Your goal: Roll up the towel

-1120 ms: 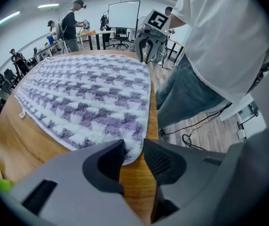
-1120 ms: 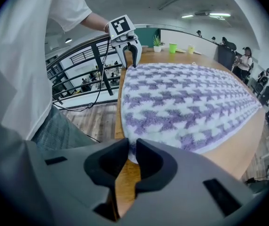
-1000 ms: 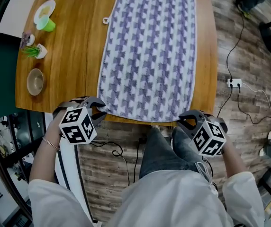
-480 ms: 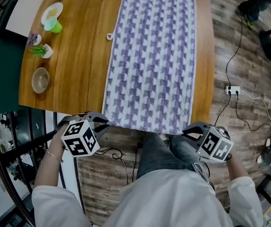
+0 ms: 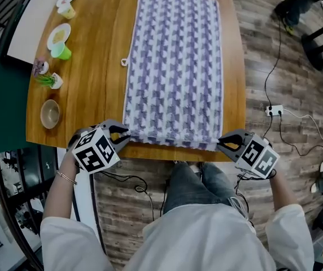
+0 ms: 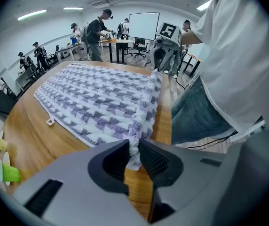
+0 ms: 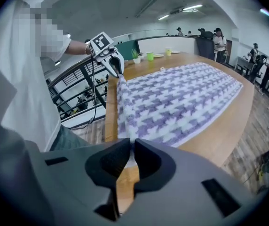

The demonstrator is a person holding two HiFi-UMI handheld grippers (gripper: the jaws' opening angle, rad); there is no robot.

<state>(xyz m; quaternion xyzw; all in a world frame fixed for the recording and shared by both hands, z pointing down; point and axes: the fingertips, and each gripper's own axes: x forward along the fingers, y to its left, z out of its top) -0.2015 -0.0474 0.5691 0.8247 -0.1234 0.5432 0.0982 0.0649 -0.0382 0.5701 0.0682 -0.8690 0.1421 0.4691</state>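
The left hand-held gripper (image 5: 122, 135), jaws just eased slightly, and right hand-held gripper (image 5: 225, 144) pinch near corners of the towel (image 5: 173, 66), poised to curl its edge over.

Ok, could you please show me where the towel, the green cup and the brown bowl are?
towel (image 5: 175, 66): head view, middle of the spread purple-and-white cloth.
green cup (image 5: 64, 51): head view, its side.
brown bowl (image 5: 50, 113): head view, its bare inside.
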